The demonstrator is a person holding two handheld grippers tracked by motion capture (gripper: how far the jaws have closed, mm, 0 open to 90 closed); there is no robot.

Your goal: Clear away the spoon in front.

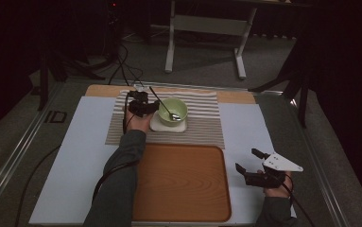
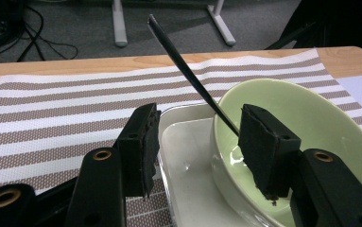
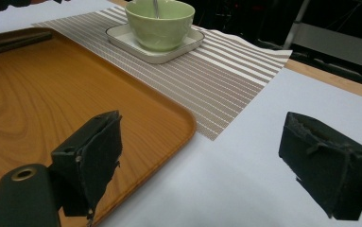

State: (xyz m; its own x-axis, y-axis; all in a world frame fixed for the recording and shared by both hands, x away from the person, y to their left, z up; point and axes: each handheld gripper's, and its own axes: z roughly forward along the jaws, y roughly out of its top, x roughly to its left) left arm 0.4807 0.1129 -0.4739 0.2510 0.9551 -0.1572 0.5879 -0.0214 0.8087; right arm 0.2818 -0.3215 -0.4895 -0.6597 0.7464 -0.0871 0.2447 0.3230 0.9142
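The bowl (image 1: 173,111) is pale green and glossy, sitting on a small white square dish (image 1: 156,125) on the striped mat (image 1: 204,124) at the far side of the table, just beyond the wooden tray (image 1: 181,182). A spoon (image 1: 161,105) leans inside the bowl, its handle slanting up and out toward the far left. The left gripper (image 1: 146,108) is at the bowl's left rim with its jaws spread wide and nothing clamped: in the left gripper view one jaw hangs inside the bowl (image 2: 306,127) and the other outside over the dish (image 2: 188,156), so the wall stands between them but untouched. The spoon handle (image 2: 188,71) passes close by the inner jaw. The right gripper (image 1: 256,166) hovers near the right edge of the table beside the tray, jaws wide apart and empty. The bowl looks like glazed ceramic: stiff, fairly heavy for its size, slick and breakable, so a pinch on the rim could slip or tilt. The best hold is probably deep on the wall, squarely across it, lifting level so the loose spoon does not swing or tip out; the dish beneath may slide if dragged.
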